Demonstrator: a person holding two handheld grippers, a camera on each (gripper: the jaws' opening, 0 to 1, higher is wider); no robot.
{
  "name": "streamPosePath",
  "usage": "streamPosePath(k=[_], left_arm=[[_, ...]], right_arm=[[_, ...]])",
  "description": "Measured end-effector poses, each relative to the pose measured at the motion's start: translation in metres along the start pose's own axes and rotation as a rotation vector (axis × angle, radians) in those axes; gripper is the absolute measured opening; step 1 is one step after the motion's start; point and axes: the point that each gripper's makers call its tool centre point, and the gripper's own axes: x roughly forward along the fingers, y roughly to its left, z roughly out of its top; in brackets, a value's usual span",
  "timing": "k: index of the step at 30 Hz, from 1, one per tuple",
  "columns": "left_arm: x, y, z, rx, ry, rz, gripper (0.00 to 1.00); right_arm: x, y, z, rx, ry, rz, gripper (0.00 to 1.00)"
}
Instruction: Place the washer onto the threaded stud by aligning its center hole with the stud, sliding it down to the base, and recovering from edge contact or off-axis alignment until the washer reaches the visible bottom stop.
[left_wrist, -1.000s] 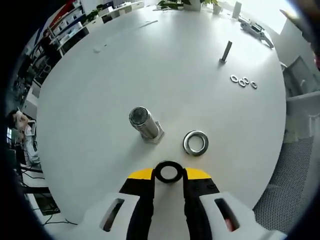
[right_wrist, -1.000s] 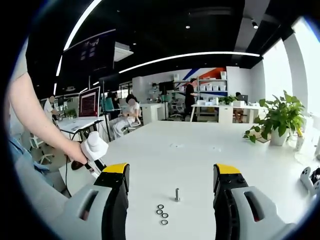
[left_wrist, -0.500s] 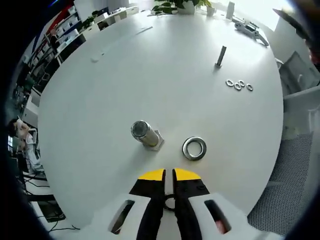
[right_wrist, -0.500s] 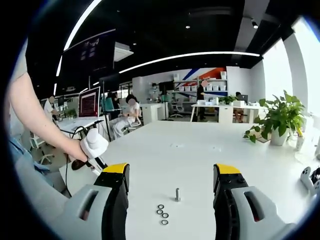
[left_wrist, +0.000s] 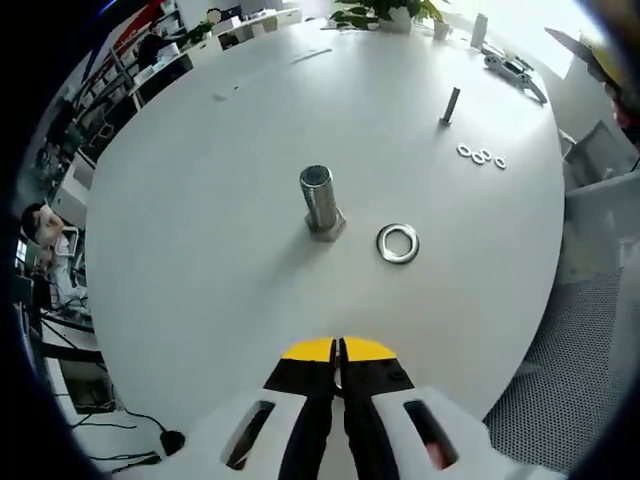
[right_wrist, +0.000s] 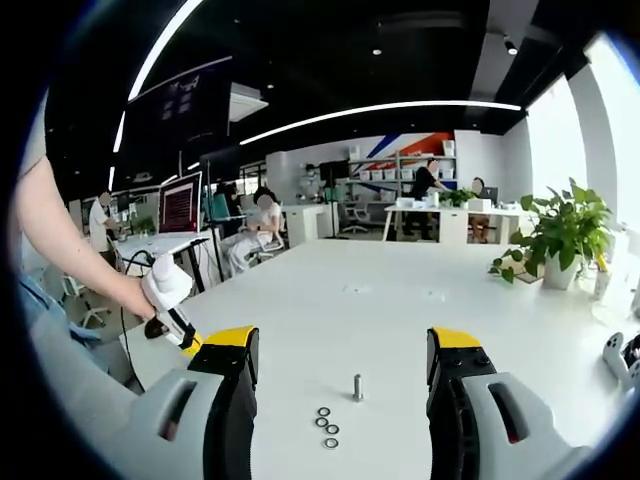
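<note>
1. Your left gripper (left_wrist: 338, 352) has its jaws pressed together; a thin dark edge shows between the tips, but you cannot tell what it is.
2. Your right gripper (right_wrist: 340, 345) holds its jaws wide apart, gripping nothing.
3. The threaded stud (left_wrist: 320, 198) stands upright on the white round table (left_wrist: 200, 230); a loose washer (left_wrist: 398, 243) lies flat at its 4 o'clock, apart from it.
4. A small bolt (right_wrist: 357, 386) stands near four small rings (right_wrist: 326, 426).
5. A potted plant (right_wrist: 562, 238) sits at 3 o'clock; open office behind. No readable writing.

Potted plant (right_wrist: 562, 240), perhaps a monitor (right_wrist: 178, 208)
</note>
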Motion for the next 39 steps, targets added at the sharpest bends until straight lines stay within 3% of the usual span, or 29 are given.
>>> streamPosePath(k=[8,21,39], left_arm=[[0.002,-0.009,-0.013,-0.013,0.023,-0.008,0.0],[0.008,-0.015,-0.011,-0.015,0.032,-0.019,0.0],[-0.006,-0.003,-0.006,-0.077,-0.033,0.02,0.06]], right_arm=[[0.001,0.002,-0.001,-0.007,0.007,0.005,0.7],[0.0,0.002,-0.002,-0.009,0.008,0.007,0.7],[0.002,0.015,-0.008,-0.045,0.038,0.044,0.7]])
